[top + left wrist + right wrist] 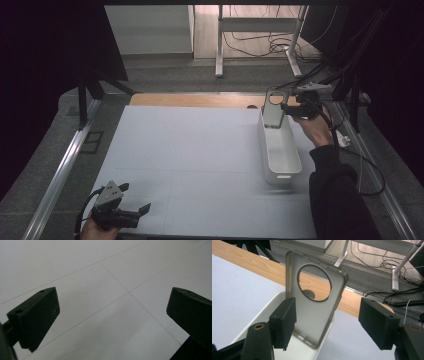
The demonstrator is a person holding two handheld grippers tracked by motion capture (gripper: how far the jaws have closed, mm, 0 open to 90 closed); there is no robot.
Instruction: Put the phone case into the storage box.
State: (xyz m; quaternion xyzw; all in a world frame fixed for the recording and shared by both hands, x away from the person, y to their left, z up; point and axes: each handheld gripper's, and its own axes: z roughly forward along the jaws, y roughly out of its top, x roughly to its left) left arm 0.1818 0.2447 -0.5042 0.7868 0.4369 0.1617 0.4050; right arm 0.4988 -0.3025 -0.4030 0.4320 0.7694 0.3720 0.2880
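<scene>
Two hand-held grippers are seen, one in each hand. The right hand-held gripper [289,107] is held above the counter's far right corner, its jaws spread well apart and clamped on nothing. One translucent grey phone case [315,302], with one large round cutout in its upper part, is seen between those jaws in the right gripper view; it stands nearly upright, just beside the left jaw, though contact with it cannot be told, and well clear of the right jaw. The lower end of the case rests inside one white oblong bin [280,152], at the bin's far end, leaning against its end wall. The bin lies along the right edge of the white counter [190,150], with its length running from far to near. The left hand-held gripper [134,199] is held low at the near left corner of the counter, well apart from the case and the bin, its jaws wide open over bare surface.
</scene>
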